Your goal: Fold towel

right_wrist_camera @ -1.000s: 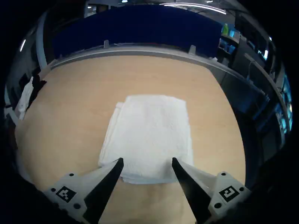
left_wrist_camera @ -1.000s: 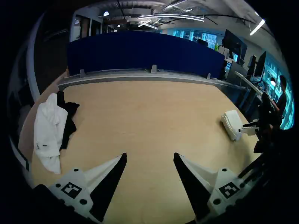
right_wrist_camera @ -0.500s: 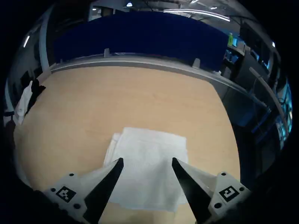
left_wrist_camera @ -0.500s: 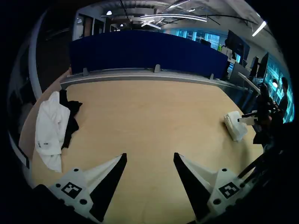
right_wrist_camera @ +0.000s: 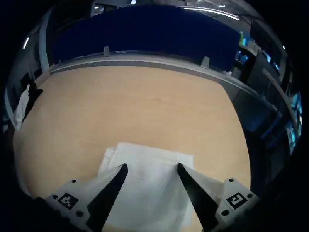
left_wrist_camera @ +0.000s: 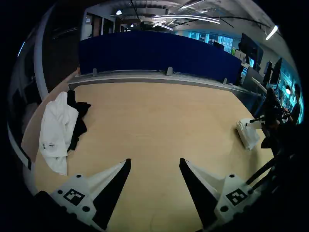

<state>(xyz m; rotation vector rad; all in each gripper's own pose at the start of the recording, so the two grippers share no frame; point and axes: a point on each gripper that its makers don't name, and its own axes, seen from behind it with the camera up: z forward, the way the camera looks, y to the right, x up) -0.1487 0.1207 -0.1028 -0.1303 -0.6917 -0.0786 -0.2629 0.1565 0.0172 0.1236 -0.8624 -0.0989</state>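
Towel (right_wrist_camera: pixel 148 197), white and folded into a rectangle, lies on the tabletop (right_wrist_camera: pixel 135 108) beneath our right hand-held gripper (right_wrist_camera: pixel 151 165), its jaws apart. Our left hand-held gripper (left_wrist_camera: pixel 154 159), also apart, hovers over bare tabletop. We judge folding nearly done; next comes a smoothing press or lifting away.

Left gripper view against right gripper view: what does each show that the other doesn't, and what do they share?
Left gripper view: the left gripper, open over bare table, and the right gripper far off at the towel. Right gripper view: the towel close up, folded flat, under that gripper's open fingers. Both: table, towel, blue partition, clothes pile.
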